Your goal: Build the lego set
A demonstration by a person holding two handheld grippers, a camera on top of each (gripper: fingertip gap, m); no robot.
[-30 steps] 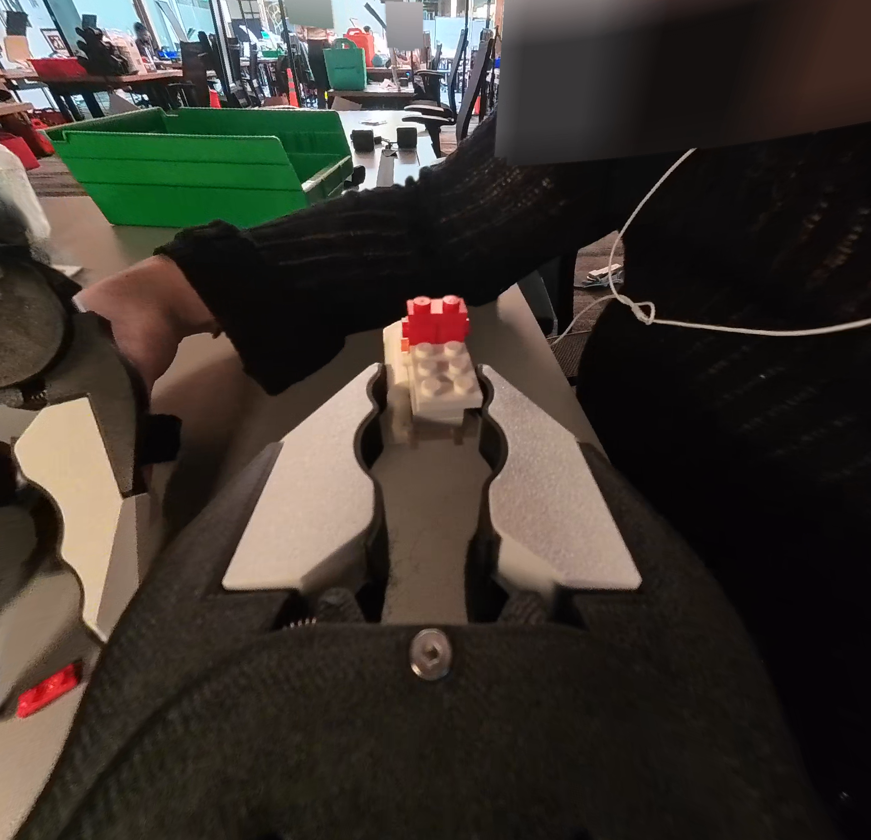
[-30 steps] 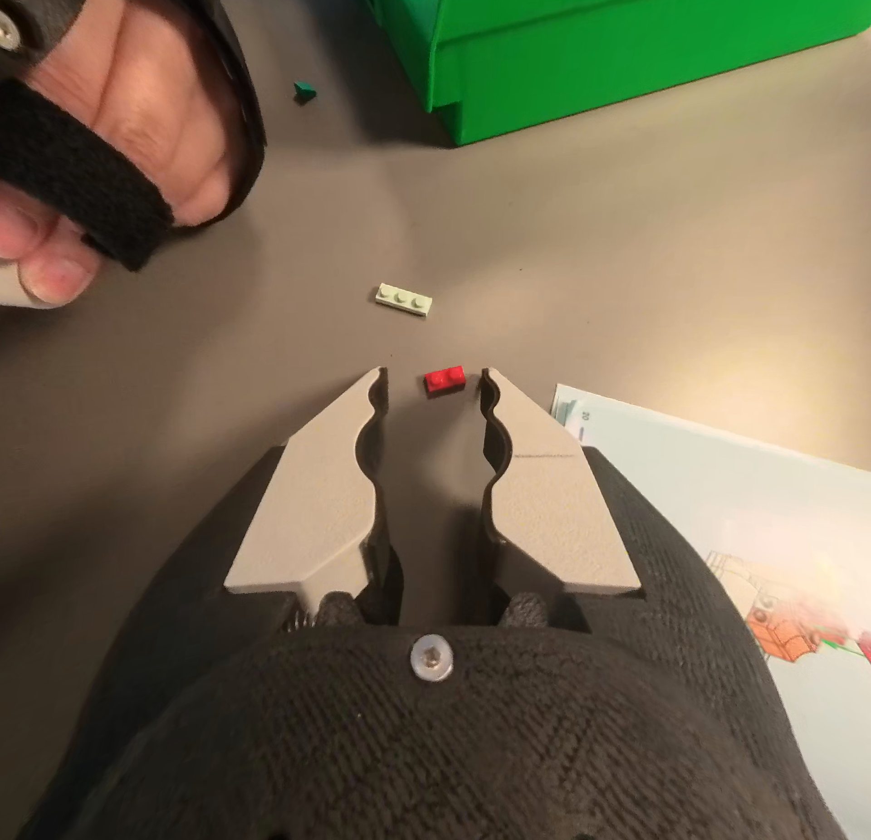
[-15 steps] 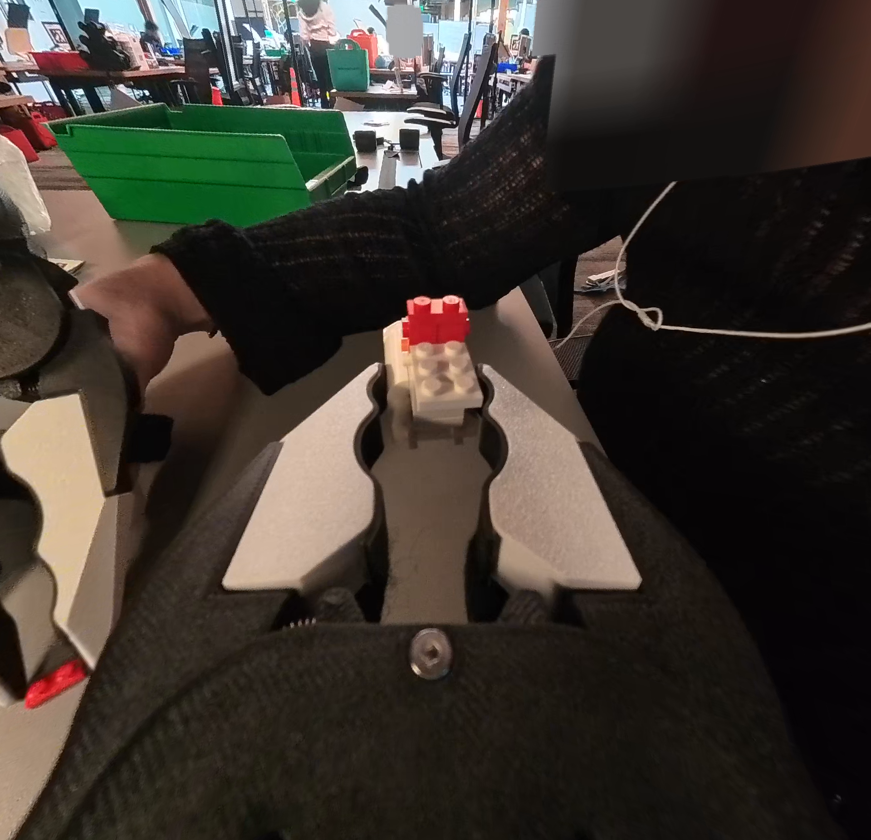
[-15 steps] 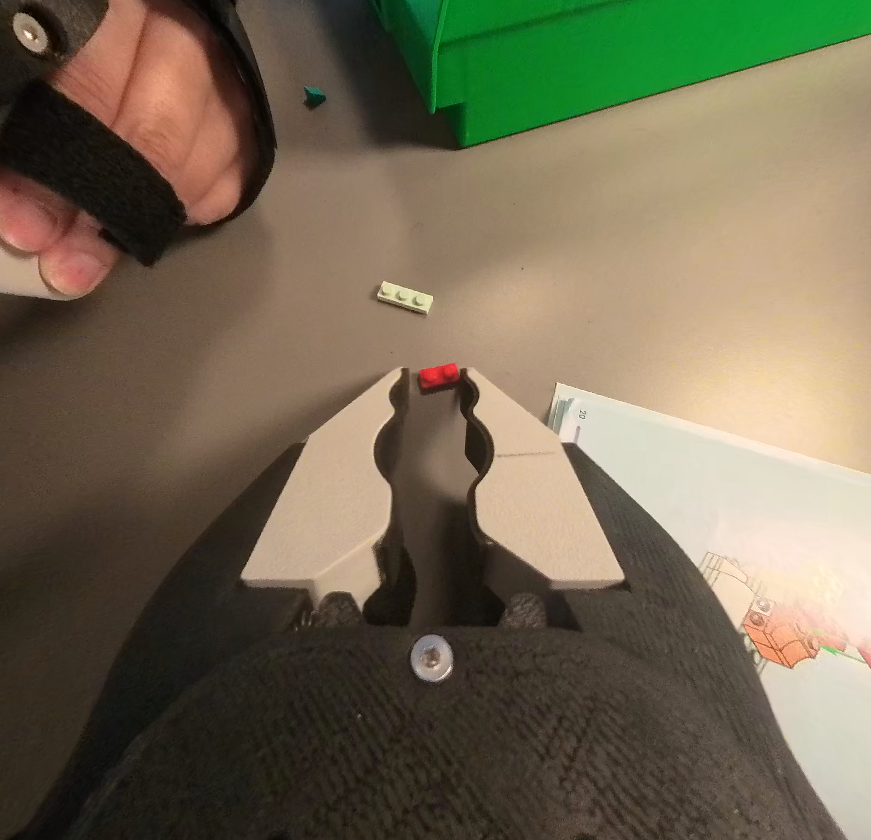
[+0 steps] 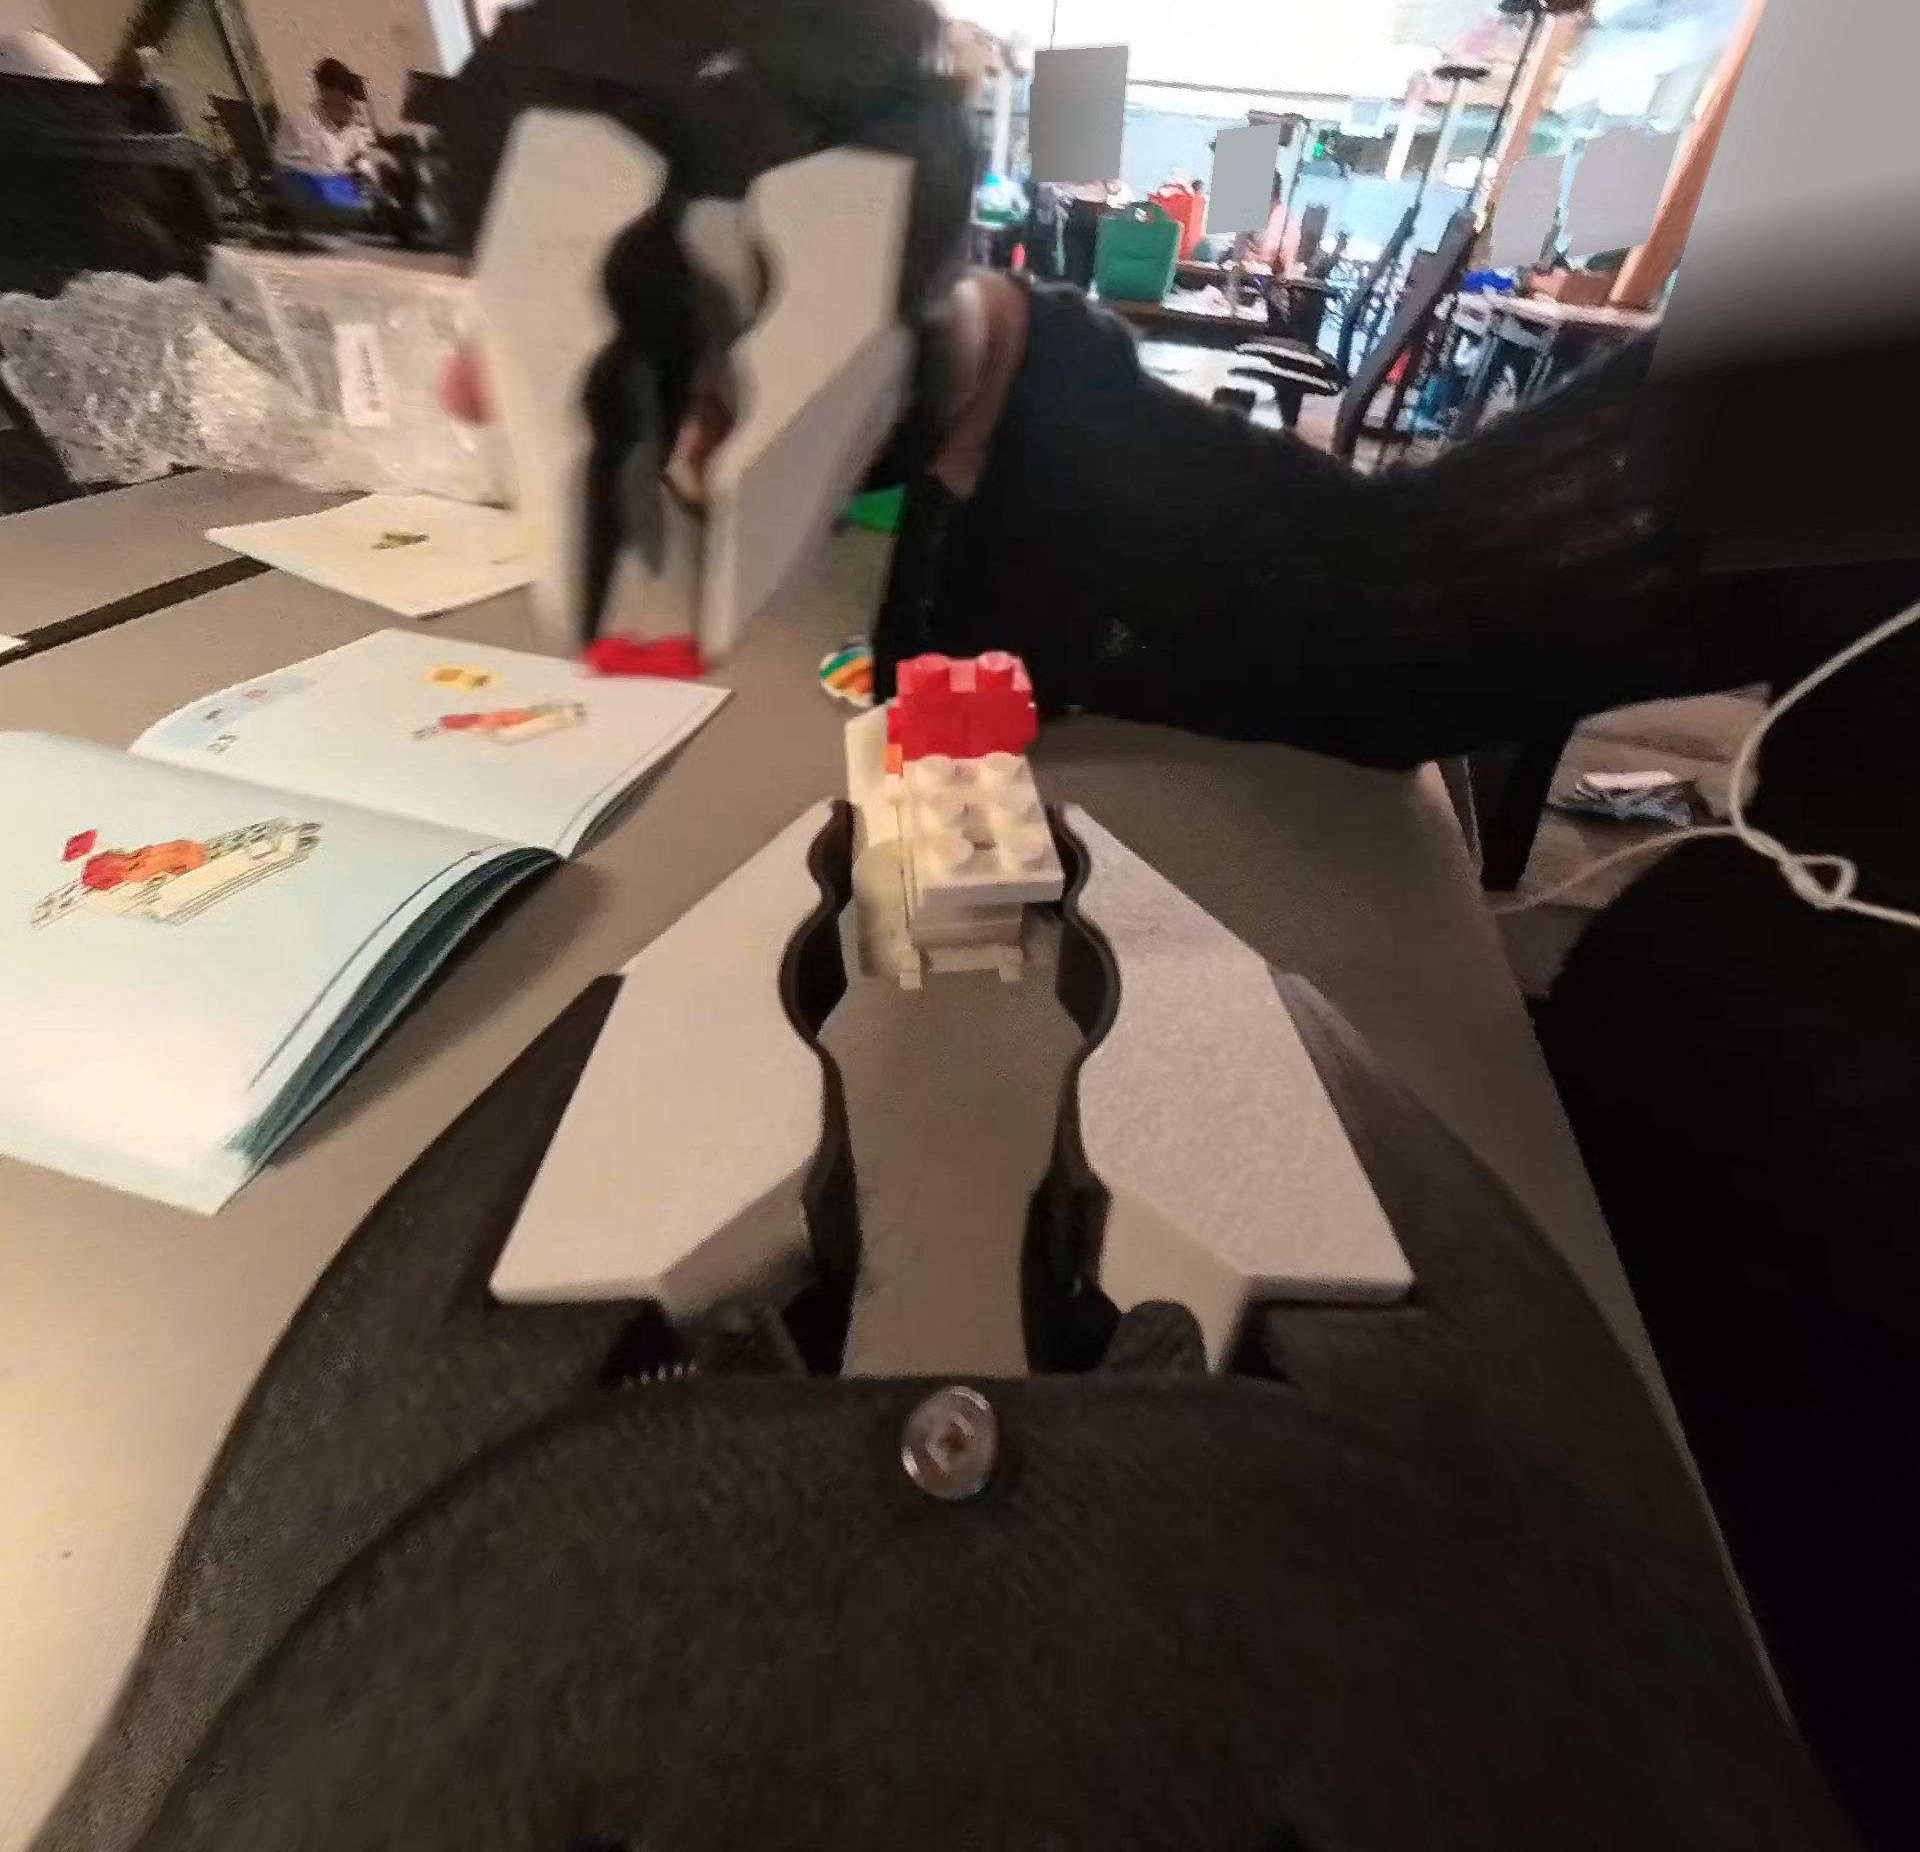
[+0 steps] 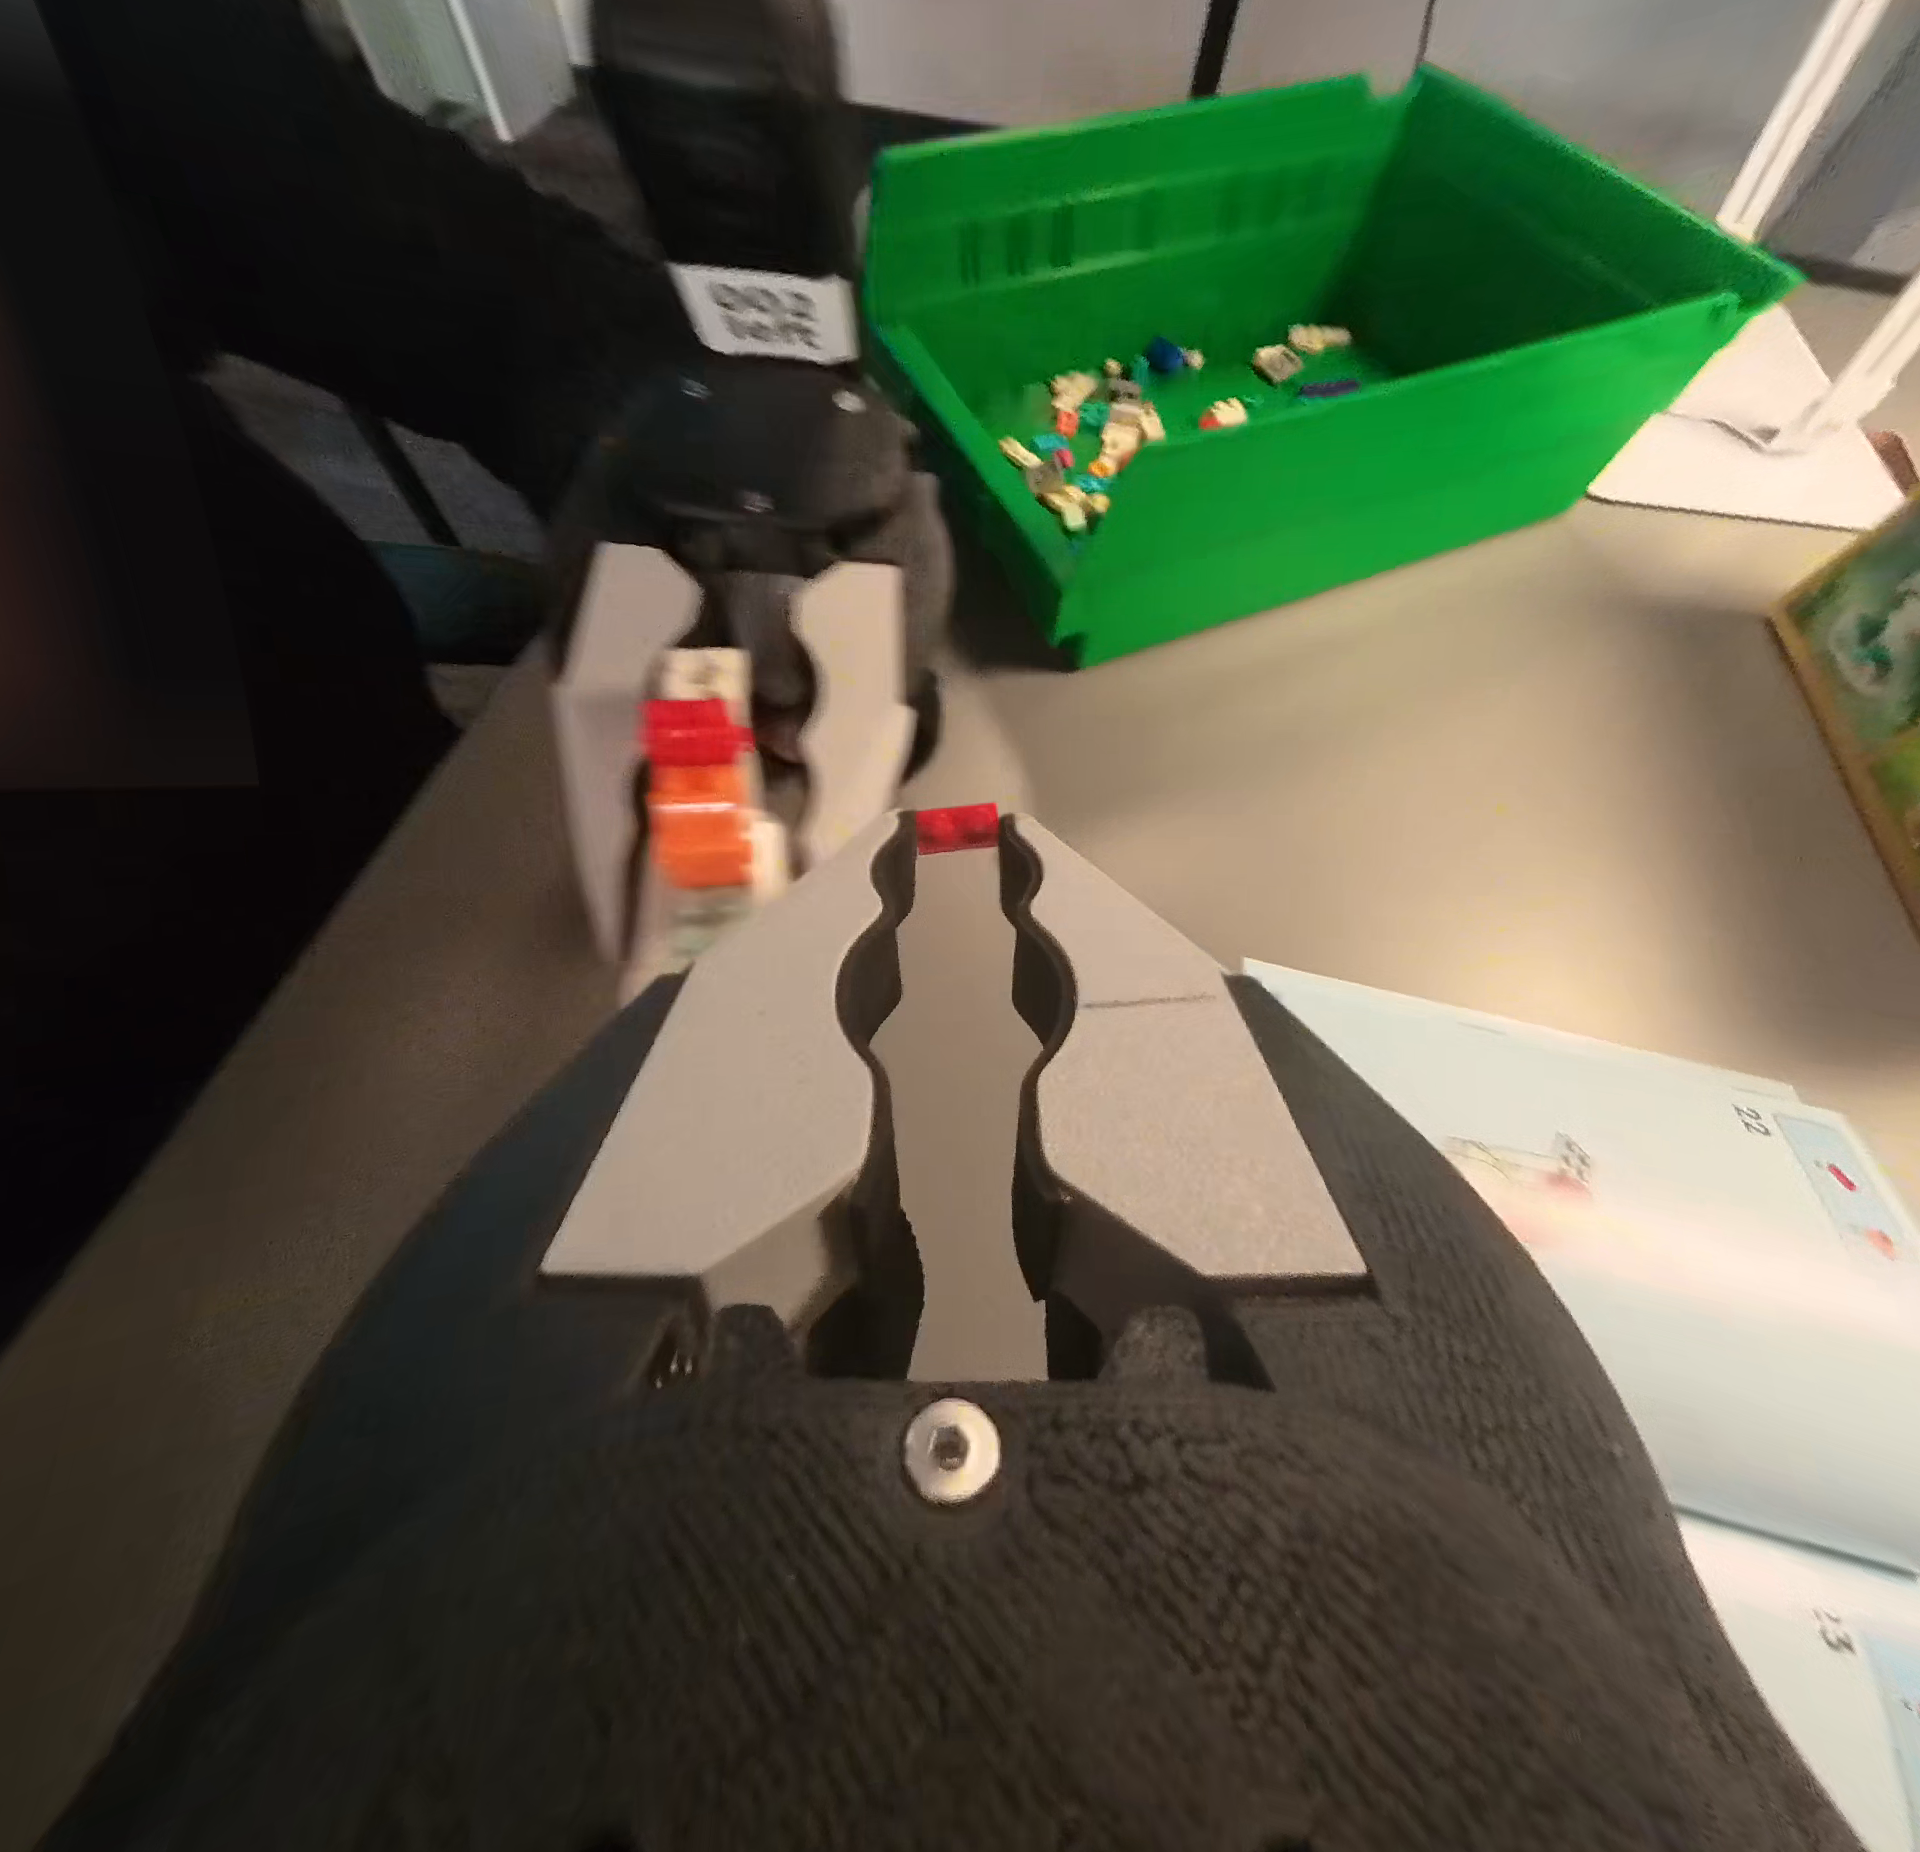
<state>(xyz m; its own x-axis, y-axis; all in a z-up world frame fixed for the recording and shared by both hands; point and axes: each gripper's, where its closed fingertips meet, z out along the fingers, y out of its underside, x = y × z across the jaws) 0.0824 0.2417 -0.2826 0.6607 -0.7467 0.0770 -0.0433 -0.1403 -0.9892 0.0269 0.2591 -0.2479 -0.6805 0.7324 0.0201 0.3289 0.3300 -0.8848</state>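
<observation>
Two grippers face each other above the worktop (image 6: 1351, 763): left gripper (image 5: 956, 846) jaws clamp the white-and-red assembly (image 5: 961, 815) steady, right gripper (image 6: 957, 828) jaws pinch a small red plate (image 6: 957, 828) at their tips, apparently for fitting.

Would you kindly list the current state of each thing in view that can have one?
Left claw: shut on the lego assembly.
Lego assembly: partly built, held off the table.
Right claw: shut on the small red brick.
Small red brick: pinched at the fingertips, not yet attached.
Instruction booklet: lying open on the table.
Green bin: open-topped, with loose pieces inside.
</observation>
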